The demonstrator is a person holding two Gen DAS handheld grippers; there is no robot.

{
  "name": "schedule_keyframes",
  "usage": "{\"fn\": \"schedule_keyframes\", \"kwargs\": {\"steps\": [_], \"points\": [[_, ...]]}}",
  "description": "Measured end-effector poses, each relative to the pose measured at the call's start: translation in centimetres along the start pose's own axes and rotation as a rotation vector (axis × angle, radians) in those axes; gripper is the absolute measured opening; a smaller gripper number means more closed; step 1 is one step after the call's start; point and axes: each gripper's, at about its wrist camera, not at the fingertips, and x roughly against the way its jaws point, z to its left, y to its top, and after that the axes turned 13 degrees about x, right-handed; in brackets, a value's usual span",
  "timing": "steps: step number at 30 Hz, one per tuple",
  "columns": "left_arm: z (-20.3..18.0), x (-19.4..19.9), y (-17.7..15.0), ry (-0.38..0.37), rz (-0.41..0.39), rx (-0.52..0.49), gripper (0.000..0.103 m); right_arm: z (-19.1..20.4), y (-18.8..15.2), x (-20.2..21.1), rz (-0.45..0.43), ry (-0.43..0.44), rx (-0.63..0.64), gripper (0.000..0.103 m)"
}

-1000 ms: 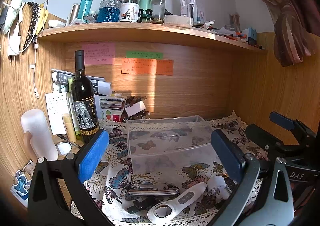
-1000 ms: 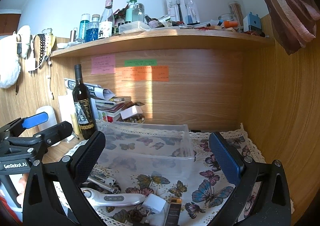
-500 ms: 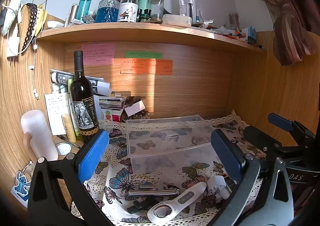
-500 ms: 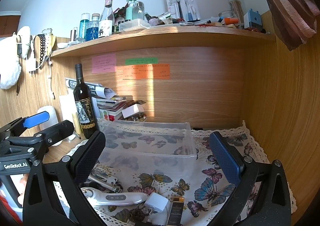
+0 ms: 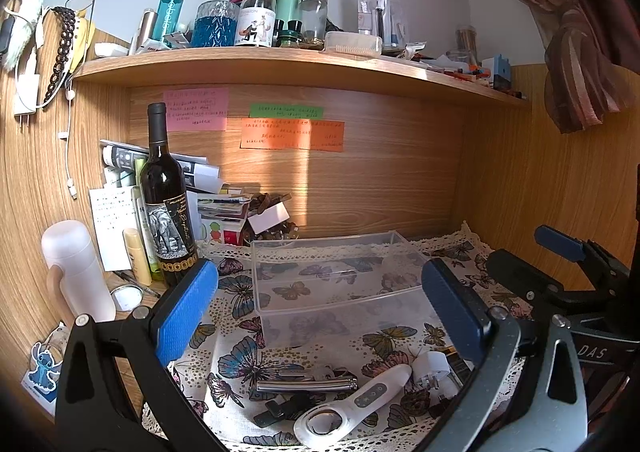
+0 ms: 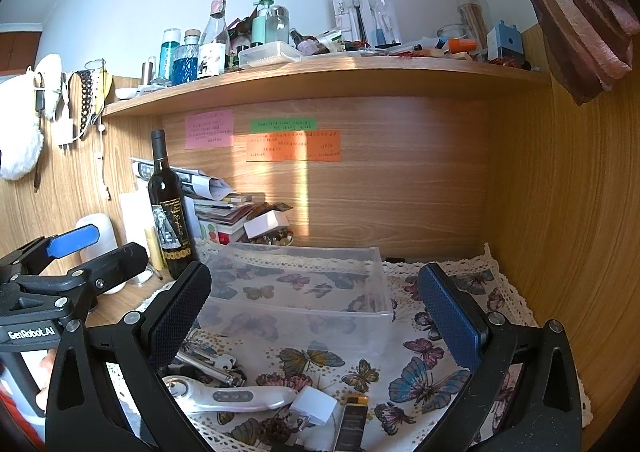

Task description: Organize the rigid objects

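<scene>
Both grippers, left and right, spread wide, empty; one clear bin ahead, one wine bottle left of it.

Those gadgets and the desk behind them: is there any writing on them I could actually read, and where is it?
"GenRobot.AI": on the left tool's black body, right wrist view.
"DAS": on the right tool's body, cut off at the picture's edge.
Sticky notes, pink, green and orange: handwriting too small to read.
Wine bottle label: script too blurred to read.
Shelf bottles: print too small to be sure.
</scene>
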Motion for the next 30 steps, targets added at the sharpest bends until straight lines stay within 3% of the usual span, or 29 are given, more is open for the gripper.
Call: {"fn": "schedule_keyframes", "kwargs": {"steps": [13, 15, 17, 22, 30], "points": [[-0.1, 0.1, -0.2, -0.005, 0.001, -0.004, 0.103, -0.2, -0.1, 0.2, -0.009, -0.003, 0.0, 0.103], [0.1, 0.0, -0.3, -0.007, 0.011, 0.0, 0.096, -0.3, -0.3, 0.1, -0.001, -0.006, 0.006, 0.099], [0.4, -0.5, -0.5, 0.0, 0.041, 0.0, 0.082, -0.5, -0.7, -0.2, 0.03, -0.001, 0.014, 0.092], [1.5, -1.9, -2.0, 0.003, 0.134, 0.005, 0.075, -1.2, -2.5, -1.6, 0.132, 0.032, 0.006, 0.075], [2.6, -4.5, -6.0, 0.008, 0.307, 0.019, 0.06, -1.4, -5.7, -3.2, 0.274, 0.058, 0.007, 0.064]]}}
